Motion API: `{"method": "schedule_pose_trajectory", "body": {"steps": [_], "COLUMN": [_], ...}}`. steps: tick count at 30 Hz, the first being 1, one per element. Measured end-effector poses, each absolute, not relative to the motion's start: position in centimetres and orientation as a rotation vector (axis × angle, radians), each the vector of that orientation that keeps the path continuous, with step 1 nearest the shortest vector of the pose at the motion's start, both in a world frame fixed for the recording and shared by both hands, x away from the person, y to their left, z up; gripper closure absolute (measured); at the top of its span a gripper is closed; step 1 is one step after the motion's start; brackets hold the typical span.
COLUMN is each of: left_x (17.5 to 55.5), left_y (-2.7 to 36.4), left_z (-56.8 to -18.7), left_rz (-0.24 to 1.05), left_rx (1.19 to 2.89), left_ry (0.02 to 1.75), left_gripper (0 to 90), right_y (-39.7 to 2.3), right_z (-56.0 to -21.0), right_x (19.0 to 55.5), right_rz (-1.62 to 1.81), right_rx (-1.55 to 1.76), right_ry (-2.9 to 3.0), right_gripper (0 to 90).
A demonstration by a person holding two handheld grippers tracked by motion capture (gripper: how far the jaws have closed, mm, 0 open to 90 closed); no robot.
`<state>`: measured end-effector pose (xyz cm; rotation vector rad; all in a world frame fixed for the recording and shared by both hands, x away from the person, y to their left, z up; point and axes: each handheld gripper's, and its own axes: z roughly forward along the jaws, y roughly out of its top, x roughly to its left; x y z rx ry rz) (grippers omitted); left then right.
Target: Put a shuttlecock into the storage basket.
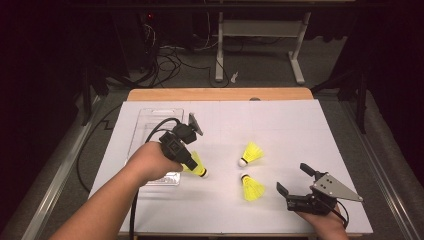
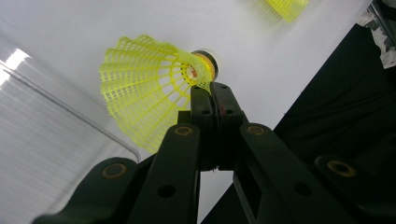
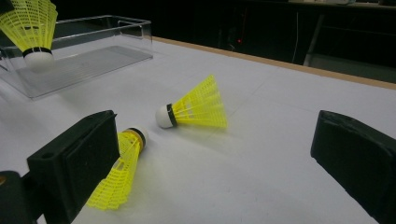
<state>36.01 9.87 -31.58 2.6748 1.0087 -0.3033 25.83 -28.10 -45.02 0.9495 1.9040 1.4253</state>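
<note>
My left gripper (image 1: 189, 161) is shut on the netted skirt of a yellow shuttlecock (image 1: 200, 169), which hangs cork down just off the white table by the clear tray's (image 1: 150, 125) right edge. In the left gripper view the jaws (image 2: 210, 95) pinch the skirt's edge of this shuttlecock (image 2: 140, 93) near its cork. Two more yellow shuttlecocks (image 1: 251, 154) (image 1: 252, 188) lie on their sides mid-table. My right gripper (image 1: 293, 177) rests open at the near right, nothing between its jaws. In the right gripper view (image 3: 215, 163) both lying shuttlecocks (image 3: 198, 107) (image 3: 119, 172) are ahead, and the held one (image 3: 30, 28) hangs over the tray (image 3: 93, 56).
White paper covers the table top (image 1: 280, 120), with a wooden edge at the far side. The left gripper's black cable (image 1: 135, 200) trails past the forearm toward the near edge. Beyond the table are a dark floor, cables and a desk frame (image 1: 260, 30).
</note>
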Motion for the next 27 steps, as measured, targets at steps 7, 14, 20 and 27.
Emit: {"method": "schedule_pose_trajectory", "body": {"steps": [7,14,20,27], "left_x": [36.0,35.9,35.8,35.7], "left_y": [11.4,14.0,15.9,17.4], "left_z": [-30.5,-30.0,-29.4,-29.2], "left_rz": [-0.276,-0.265,-0.253,-0.233], "left_rx": [2.661,2.63,2.62,2.614], "left_ry": [1.045,1.095,1.129,1.176], "left_gripper": [89.6,89.6,89.6,89.6], "right_y": [-28.1,-28.1,-28.1,-28.1], "right_z": [-45.0,-45.0,-45.0,-45.0], "right_x": [25.8,25.8,25.8,25.8], "right_rz": [1.426,1.425,1.424,1.423], "right_rx": [0.955,0.955,0.952,0.952], "right_ry": [1.905,1.902,1.905,1.905], "right_gripper": [1.7,1.7,1.7,1.7]}}
